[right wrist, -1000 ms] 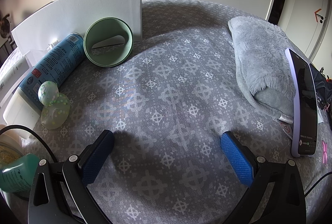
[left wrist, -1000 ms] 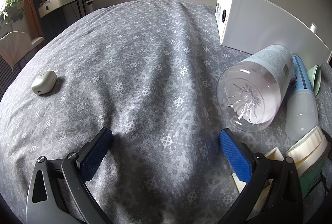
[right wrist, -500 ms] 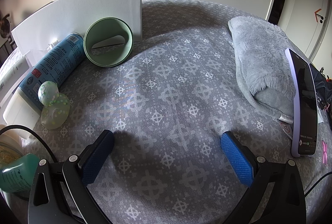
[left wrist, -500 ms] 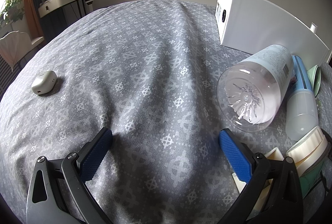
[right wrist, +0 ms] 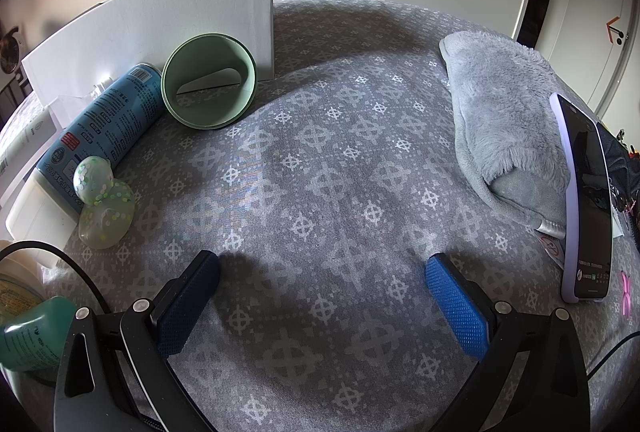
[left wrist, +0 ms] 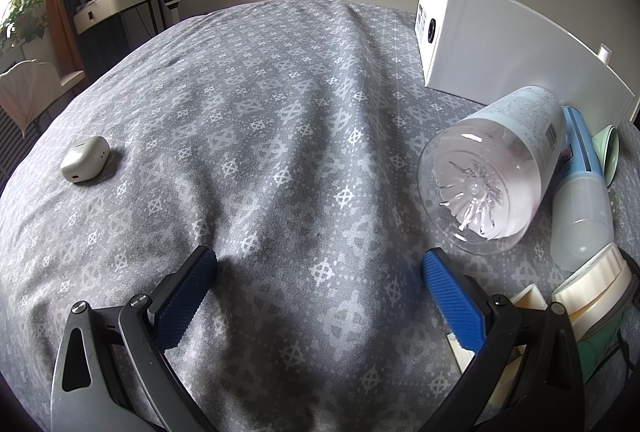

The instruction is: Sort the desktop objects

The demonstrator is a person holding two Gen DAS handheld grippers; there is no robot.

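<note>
My left gripper [left wrist: 318, 260] is open over bare grey patterned cloth. To its right lies a clear plastic bottle [left wrist: 492, 175] on its side, base toward me, beside a blue spray can [left wrist: 580, 175]. A small white earbud case [left wrist: 85, 158] rests far left. My right gripper [right wrist: 322, 266] is also open above the cloth with nothing between its fingers. In the right wrist view a mint green cup [right wrist: 209, 81] lies on its side by the blue spray can [right wrist: 100, 131], with a translucent speckled duck toy [right wrist: 105, 201] in front. A phone [right wrist: 586, 199] lies at the right.
A tall white box [left wrist: 496, 59] [right wrist: 152, 27] stands behind the bottle and cup. A folded grey fleece cloth [right wrist: 504, 123] lies beside the phone. A green bottle [right wrist: 28, 336], a white-capped jar [left wrist: 592, 288] and a black cable crowd the near corner. Shelves and a plant stand far left.
</note>
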